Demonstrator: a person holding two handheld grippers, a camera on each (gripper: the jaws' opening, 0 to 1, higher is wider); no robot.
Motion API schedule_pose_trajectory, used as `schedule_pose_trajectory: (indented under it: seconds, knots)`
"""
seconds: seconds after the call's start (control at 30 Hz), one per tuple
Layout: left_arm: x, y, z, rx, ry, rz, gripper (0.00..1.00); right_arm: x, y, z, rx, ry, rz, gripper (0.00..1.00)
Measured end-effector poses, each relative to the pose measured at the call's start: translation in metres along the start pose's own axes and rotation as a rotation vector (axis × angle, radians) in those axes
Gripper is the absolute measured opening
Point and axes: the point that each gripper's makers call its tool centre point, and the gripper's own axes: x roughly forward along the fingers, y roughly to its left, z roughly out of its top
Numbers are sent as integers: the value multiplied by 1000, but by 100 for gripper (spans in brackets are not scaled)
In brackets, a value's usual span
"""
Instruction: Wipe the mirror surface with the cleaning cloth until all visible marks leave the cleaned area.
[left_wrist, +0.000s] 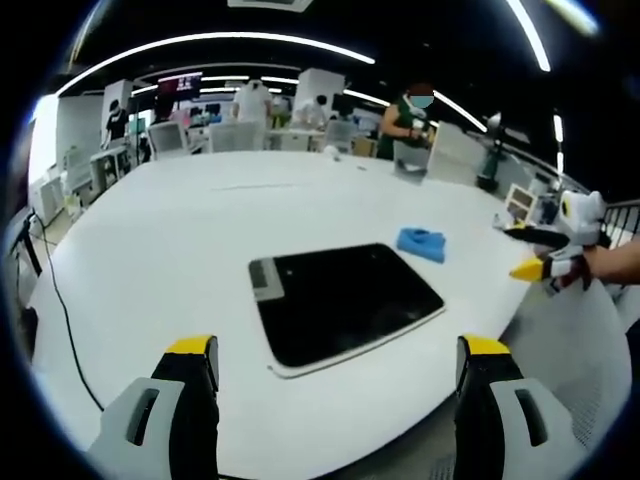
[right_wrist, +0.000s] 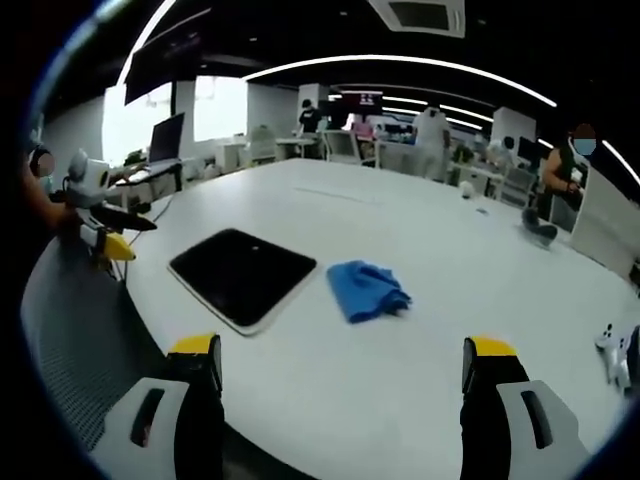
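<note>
A dark rectangular mirror (left_wrist: 345, 300) with a thin white frame lies flat on the white table (left_wrist: 190, 250), just beyond my left gripper (left_wrist: 338, 362), which stands open with nothing between its jaws. A crumpled blue cleaning cloth (left_wrist: 421, 243) rests past the mirror's right corner. In the right gripper view the cloth (right_wrist: 366, 290) lies right of the mirror (right_wrist: 243, 274), ahead of my open right gripper (right_wrist: 340, 362). The right gripper (left_wrist: 545, 260) enters the left gripper view at the table's right edge, held by a hand. The left gripper (right_wrist: 108, 238) shows at the left in the right gripper view.
A black cable (left_wrist: 62, 310) runs along the table's left side. Small items sit at the far end (left_wrist: 410, 165) and a white object (right_wrist: 612, 350) near the right edge. Several people stand at desks behind. Grey carpet (right_wrist: 80, 350) borders the table.
</note>
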Motion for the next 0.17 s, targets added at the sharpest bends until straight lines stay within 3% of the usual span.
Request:
schedule_pose_trajectory:
  seconds: [0.17]
  knots:
    - [-1, 1, 1, -10, -8, 5, 99, 0, 2, -3, -1, 18, 5, 100]
